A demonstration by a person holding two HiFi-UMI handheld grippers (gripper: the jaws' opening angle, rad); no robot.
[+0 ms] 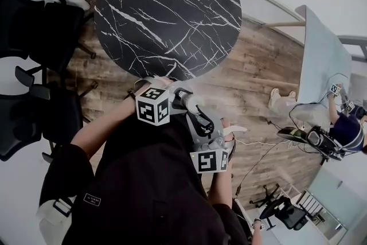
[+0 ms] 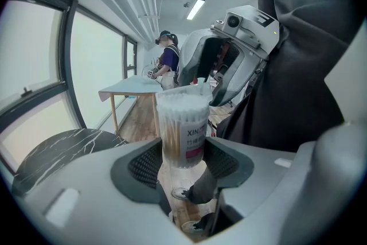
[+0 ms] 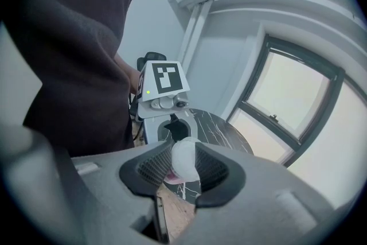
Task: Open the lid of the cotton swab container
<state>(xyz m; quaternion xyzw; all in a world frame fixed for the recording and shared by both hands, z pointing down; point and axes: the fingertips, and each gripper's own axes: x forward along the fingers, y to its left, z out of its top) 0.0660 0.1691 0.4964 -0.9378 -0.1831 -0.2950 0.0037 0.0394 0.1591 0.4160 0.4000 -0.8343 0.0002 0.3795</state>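
A clear cotton swab container (image 2: 182, 129) with a pink-and-white label stands upright between the pads of my left gripper (image 2: 182, 162), which is shut on its lower part. A translucent lid (image 2: 192, 90) sits on top of it. In the right gripper view the container's white rounded top (image 3: 184, 158) lies between the pads of my right gripper (image 3: 183, 168), and both pads touch it. The left gripper's marker cube (image 3: 164, 81) faces that camera. In the head view both marker cubes (image 1: 153, 105) (image 1: 209, 160) are held close together in front of the person's dark-clothed body.
A round black marble table (image 1: 169, 11) stands just ahead on the wooden floor (image 1: 252, 94). Black office chairs (image 1: 34, 26) stand at the left. At the right are a light table (image 1: 321, 60) and another person (image 1: 344, 129) with equipment.
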